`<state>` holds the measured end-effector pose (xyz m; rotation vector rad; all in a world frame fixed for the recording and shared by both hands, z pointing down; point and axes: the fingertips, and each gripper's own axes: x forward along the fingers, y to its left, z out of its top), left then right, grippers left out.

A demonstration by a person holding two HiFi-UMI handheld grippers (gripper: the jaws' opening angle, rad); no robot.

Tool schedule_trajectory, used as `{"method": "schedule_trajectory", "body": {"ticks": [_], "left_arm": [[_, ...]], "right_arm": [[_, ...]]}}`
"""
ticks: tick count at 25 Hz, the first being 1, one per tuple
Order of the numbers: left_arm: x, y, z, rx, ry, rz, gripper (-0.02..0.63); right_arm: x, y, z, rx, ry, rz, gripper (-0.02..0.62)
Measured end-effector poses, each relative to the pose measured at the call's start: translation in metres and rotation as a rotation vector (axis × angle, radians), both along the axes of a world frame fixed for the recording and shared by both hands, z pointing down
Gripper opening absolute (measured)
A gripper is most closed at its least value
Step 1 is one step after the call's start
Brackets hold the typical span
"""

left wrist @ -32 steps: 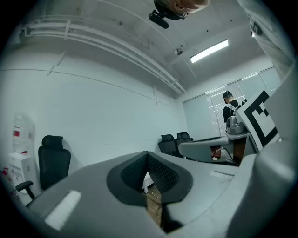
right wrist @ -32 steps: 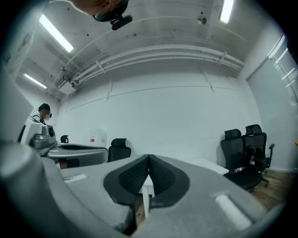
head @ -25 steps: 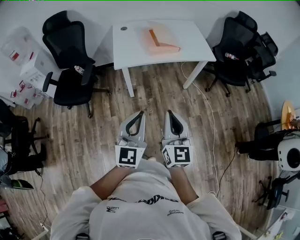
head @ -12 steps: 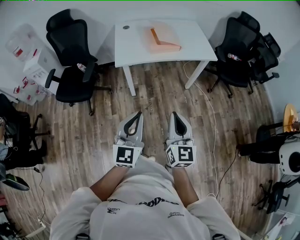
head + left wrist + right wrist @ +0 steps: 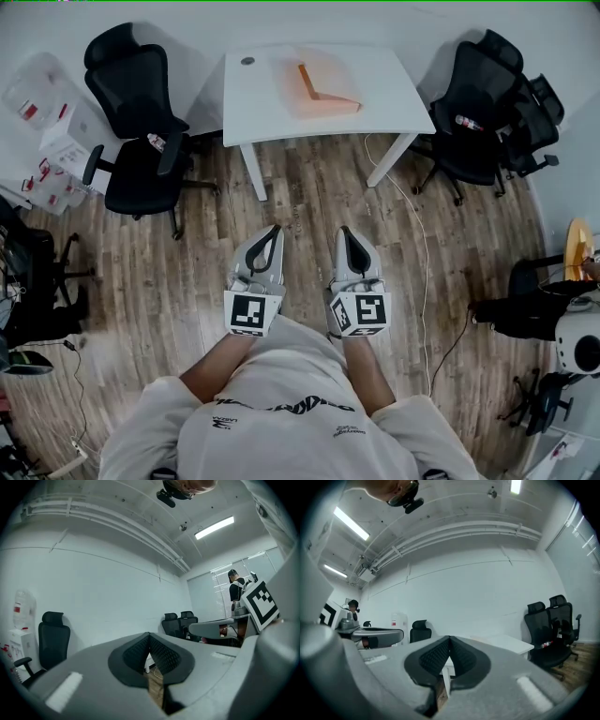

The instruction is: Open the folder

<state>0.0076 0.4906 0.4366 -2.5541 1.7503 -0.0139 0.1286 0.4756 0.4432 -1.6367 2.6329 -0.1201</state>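
At ten o'clock from the person, a black office chair (image 5: pixel 141 141) stands on the wood floor (image 5: pixel 178 281). The left gripper (image 5: pixel 272 231) points to twelve with its jaws together on nothing. Well apart at twelve o'clock, the orange folder (image 5: pixel 319 89) lies on the white table (image 5: pixel 394 89). The right gripper (image 5: pixel 344 232), just beside the left, is likewise closed and empty. More black chairs (image 5: pixel 483 103) stand at two o'clock

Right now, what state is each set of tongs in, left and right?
Left tongs: closed, tips together, holding nothing.
Right tongs: closed, tips together, holding nothing.
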Motion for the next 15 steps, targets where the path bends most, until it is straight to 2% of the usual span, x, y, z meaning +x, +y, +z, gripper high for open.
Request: {"method": "schedule_trajectory", "body": {"ticks": [6,15], "left_arm": [[-0.016,-0.075,0.008,-0.010,0.017,-0.015,-0.002],[-0.047,-0.204,-0.003,-0.020,0.035,0.016,-0.002]], "right_arm": [[-0.016,-0.072,0.004,0.007,0.013,-0.006,0.000],[-0.048,-0.200,-0.008,-0.001,0.030,0.027,0.000]]}}
